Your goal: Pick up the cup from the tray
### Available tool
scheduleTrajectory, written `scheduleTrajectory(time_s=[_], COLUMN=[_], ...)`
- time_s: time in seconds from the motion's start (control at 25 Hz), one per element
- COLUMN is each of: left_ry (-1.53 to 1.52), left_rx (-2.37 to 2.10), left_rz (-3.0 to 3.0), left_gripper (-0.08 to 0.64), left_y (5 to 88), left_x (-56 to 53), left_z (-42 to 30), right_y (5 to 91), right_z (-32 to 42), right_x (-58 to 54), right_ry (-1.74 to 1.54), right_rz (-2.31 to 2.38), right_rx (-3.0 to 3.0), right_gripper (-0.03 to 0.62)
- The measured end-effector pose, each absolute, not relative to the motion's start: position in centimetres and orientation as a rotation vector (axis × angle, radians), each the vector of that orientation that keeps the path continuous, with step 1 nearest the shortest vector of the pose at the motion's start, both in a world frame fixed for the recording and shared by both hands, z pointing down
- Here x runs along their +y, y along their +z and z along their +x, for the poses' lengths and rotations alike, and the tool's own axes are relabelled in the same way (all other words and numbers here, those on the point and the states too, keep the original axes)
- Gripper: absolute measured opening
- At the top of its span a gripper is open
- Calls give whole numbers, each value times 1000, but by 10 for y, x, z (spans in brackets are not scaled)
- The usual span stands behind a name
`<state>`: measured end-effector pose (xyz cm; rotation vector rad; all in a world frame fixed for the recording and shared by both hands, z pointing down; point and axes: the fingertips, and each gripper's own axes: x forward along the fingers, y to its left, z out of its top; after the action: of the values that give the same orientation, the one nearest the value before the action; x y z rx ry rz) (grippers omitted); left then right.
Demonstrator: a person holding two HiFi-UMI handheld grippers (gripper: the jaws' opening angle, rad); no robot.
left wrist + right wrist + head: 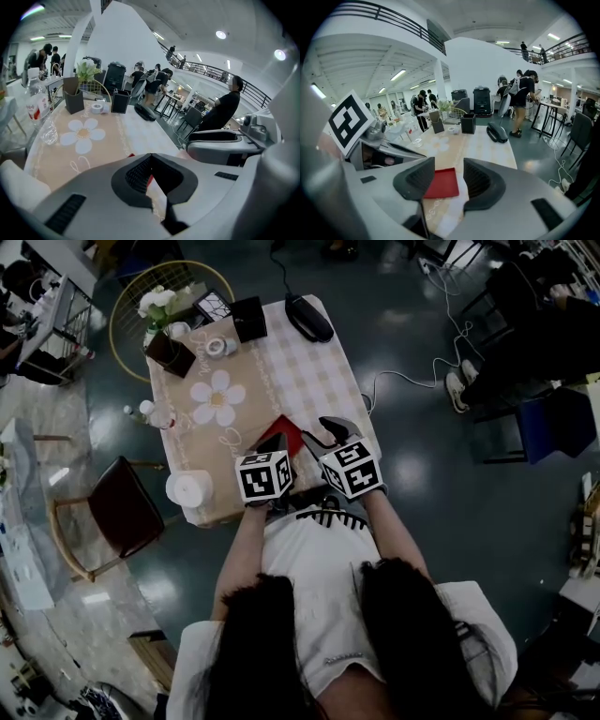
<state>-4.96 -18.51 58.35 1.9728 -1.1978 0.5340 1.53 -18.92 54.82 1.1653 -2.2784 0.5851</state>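
A red tray [285,430] lies at the near end of the table, and it looks bare in the right gripper view [440,183]. No cup shows on it. A white cup-like cylinder [189,489] stands at the table's near left corner, away from the tray. My left gripper [277,442] hovers over the tray's near edge with its tips touching and nothing between them [150,157]. My right gripper [328,434] is just to its right at the tray's right side. Its jaws stand apart around empty air [447,164].
Further down the table [309,381] are a daisy-print runner [217,397], a clear glass [48,133], a water bottle [33,105], a tape roll [217,346], black holders [248,318], a flower pot [169,348] and a black handset [309,317]. A brown chair [122,507] stands at the left.
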Motion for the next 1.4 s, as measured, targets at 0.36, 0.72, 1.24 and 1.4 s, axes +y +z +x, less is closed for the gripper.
scheduleTrajectory(time_s=[0.36, 0.72, 1.24, 1.4], left_ry=[495, 483, 483, 483], left_rx=[-1211, -1212, -1214, -1207], left_rz=[1960, 1955, 1951, 1939], left_gripper=[8, 8, 8, 8], left_y=[581, 582, 585, 586], left_x=[-172, -156, -145, -143], left_z=[-53, -55, -53, -50], right_y=[552, 553, 559, 558], right_z=[5, -1, -1, 1], right_x=[-170, -152, -141, -139], right_ry=[556, 476, 436, 407], right_rz=[1141, 1090, 1059, 1043], right_rx=[-2259, -2242, -2221, -2214], right_gripper=[9, 8, 6, 6])
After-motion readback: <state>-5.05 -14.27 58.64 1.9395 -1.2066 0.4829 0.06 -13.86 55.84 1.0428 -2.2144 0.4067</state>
